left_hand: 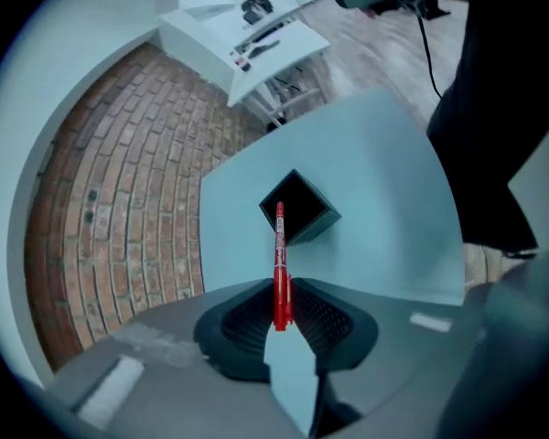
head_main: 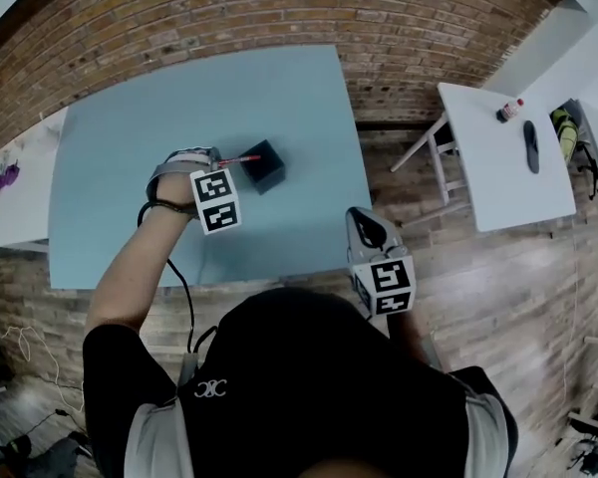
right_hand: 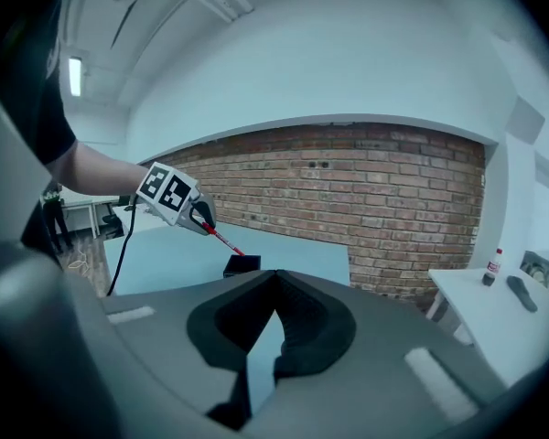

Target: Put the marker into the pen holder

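My left gripper (head_main: pixel 222 160) is shut on a red marker (head_main: pixel 241 158) over the blue table (head_main: pixel 120 177). The marker lies along the jaws and sticks out ahead of them. In the left gripper view the marker (left_hand: pixel 279 259) sits between the closed pads of that gripper (left_hand: pixel 282 289), and its far end lies over the open mouth of the black square pen holder (left_hand: pixel 309 204). The holder (head_main: pixel 266 167) stands upright just right of the gripper. My right gripper (head_main: pixel 359 217) hangs near the table's front right edge with its jaws together and nothing in them. From there the left gripper (right_hand: pixel 201 219), marker (right_hand: pixel 221 239) and holder (right_hand: pixel 242 265) show ahead.
A white table (head_main: pixel 483 167) at the right carries a small bottle (head_main: pixel 510 110) and a dark flat object (head_main: pixel 531 147). Another white table (head_main: pixel 20 202) with a purple item (head_main: pixel 5 177) stands at the left. A brick floor surrounds the blue table. A black cable (head_main: pixel 184 297) hangs from my left wrist.
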A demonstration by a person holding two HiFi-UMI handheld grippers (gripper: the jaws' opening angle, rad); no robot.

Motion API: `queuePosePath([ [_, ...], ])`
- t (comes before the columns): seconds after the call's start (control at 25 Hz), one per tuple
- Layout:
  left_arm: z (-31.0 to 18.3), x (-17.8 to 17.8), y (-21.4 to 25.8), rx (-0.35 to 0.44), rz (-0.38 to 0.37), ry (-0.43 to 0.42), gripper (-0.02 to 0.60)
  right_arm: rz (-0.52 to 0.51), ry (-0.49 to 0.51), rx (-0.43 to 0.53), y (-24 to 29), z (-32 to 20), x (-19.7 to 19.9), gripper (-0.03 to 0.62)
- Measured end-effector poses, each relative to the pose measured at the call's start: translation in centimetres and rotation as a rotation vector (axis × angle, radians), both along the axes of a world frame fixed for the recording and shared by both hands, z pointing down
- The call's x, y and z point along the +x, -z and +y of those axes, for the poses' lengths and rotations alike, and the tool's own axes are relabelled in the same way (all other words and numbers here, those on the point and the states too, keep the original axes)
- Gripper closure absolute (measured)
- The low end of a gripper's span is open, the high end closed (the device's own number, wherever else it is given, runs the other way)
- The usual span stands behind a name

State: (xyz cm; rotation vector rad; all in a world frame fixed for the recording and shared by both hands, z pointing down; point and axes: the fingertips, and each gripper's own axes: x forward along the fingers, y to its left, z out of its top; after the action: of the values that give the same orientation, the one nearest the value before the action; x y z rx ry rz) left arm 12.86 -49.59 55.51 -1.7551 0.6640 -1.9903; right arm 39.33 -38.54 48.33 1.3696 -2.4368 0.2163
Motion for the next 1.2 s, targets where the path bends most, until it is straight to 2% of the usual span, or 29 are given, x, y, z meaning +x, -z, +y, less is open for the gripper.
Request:
queuePosePath([
  [0.12, -1.3, 1.0, -1.8, -0.049, -0.093, -0.069, 0.518, 0.004, -0.047, -0.009, -0.6, 0.0, 1.4, 0.589],
  [0.28, -2.2, 2.6, -3.6, -0.091, -0.145, -0.125, 0.518, 0.006, -0.095, -0.022, -0.9, 0.1, 2.6, 0.589],
  [0.44, -2.9, 3.6, -4.8, -0.128, -0.182, -0.158, 0.518, -0.023, -0.148, -0.054, -1.4, 0.2, 4.4, 0.589],
  [0.8, -3.5, 3.9, -7.9, -0.192, -0.342, -0.201, 0.518, -0.08, -0.223, -0.077, -2.0, 0.5, 6.7, 0.589],
  [1.2, -3.9, 5.2, -9.4, -0.229, -0.384, -0.231, 0.517, -0.062, -0.305, -0.091, -2.9, 1.7, 10.2, 0.589],
])
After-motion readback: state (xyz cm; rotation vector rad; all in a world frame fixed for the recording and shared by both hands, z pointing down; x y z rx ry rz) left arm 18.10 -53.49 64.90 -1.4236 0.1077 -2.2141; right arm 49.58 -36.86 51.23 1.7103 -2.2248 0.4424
